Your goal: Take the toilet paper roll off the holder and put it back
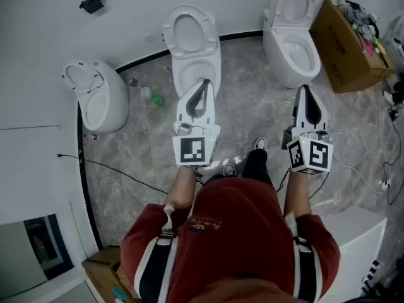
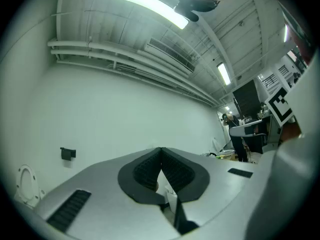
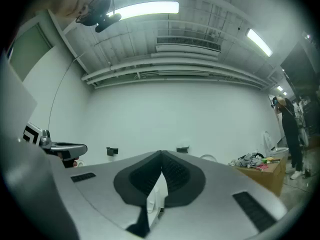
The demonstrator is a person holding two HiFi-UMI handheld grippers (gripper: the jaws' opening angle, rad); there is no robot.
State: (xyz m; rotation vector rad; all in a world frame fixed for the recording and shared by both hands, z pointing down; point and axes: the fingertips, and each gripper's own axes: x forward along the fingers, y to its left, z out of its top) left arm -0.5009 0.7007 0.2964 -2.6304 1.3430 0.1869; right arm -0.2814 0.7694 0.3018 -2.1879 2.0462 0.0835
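Note:
A small black holder (image 1: 93, 2) is fixed on the white wall at the far left, and I can make out no toilet paper roll on it or anywhere else. It also shows in the left gripper view as a black holder (image 2: 67, 153). The right gripper view has two black wall brackets (image 3: 112, 151), (image 3: 183, 149). My left gripper (image 1: 201, 84) is held out over the middle toilet, jaws together, nothing between them (image 2: 161, 150). My right gripper (image 1: 305, 90) hangs beside the right toilet, also shut and empty (image 3: 161, 155). Both point roughly level at the wall.
Three white toilets stand along the wall: left (image 1: 95, 93), middle (image 1: 192, 43), right (image 1: 290, 30). A cardboard box (image 1: 347, 43) of clutter sits at the far right. A green bottle (image 1: 156, 98) and a black cable (image 1: 120, 172) lie on the grey floor. A person (image 3: 289, 134) stands far right.

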